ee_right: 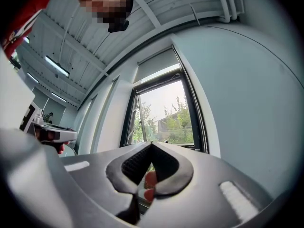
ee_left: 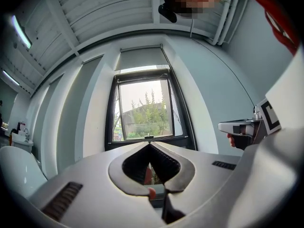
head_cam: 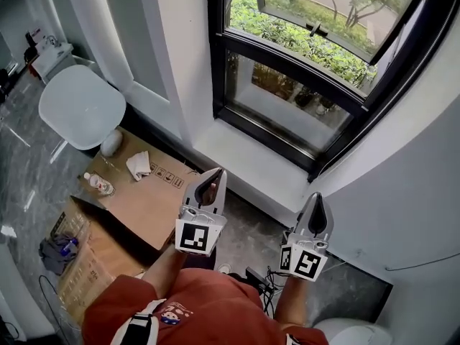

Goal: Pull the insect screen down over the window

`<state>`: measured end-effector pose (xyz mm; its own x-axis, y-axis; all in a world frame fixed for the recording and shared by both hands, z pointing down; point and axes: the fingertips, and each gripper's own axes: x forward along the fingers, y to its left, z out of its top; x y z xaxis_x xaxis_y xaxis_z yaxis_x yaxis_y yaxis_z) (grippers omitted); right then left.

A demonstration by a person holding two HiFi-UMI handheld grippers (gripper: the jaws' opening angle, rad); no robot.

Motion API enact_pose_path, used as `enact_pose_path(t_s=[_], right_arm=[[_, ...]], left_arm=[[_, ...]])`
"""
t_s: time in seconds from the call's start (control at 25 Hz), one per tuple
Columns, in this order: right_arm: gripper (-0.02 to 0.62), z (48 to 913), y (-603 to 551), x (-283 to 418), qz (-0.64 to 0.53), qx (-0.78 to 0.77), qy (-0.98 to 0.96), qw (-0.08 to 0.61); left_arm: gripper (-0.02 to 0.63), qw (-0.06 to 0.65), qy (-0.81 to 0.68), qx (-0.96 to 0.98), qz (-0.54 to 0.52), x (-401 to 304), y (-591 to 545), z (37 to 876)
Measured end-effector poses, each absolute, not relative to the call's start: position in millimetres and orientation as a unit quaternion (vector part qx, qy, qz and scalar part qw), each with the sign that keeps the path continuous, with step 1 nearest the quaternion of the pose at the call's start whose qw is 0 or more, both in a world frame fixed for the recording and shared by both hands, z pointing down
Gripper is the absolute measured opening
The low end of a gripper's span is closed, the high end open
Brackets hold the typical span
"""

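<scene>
A tall black-framed window [head_cam: 302, 56] stands ahead, its upper sash tilted open, with green bushes outside. In the left gripper view the window [ee_left: 145, 108] is uncovered, and a grey panel [ee_left: 141, 58] sits pulled up above the glass. That panel [ee_right: 159, 65] also shows in the right gripper view. My left gripper [head_cam: 215, 172] is held level in front of the sill, its jaws shut with nothing in them [ee_left: 150, 144]. To its right, my right gripper [head_cam: 316, 196] points at the window too, shut and empty [ee_right: 152, 144]. Neither touches the window.
A white sill [head_cam: 251, 167] runs under the window. Flattened cardboard boxes [head_cam: 136, 200] lie at the left, with a bottle [head_cam: 97, 184] and a crumpled cloth on them. A white chair [head_cam: 83, 106] stands beyond. Cables [head_cam: 259, 279] lie on the floor by my feet.
</scene>
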<state>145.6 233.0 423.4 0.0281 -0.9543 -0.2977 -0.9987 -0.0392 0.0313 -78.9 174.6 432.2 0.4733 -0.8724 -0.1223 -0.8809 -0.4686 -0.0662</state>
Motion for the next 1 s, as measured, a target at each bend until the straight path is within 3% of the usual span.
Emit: enact_pose_path(t_s=[1.0], right_arm=[[0.009,404,44,89,0.136,-0.725,0.672,0.057]], left_arm=[[0.006,0.025,0.481,-0.874,0.058,-126,-28,422]])
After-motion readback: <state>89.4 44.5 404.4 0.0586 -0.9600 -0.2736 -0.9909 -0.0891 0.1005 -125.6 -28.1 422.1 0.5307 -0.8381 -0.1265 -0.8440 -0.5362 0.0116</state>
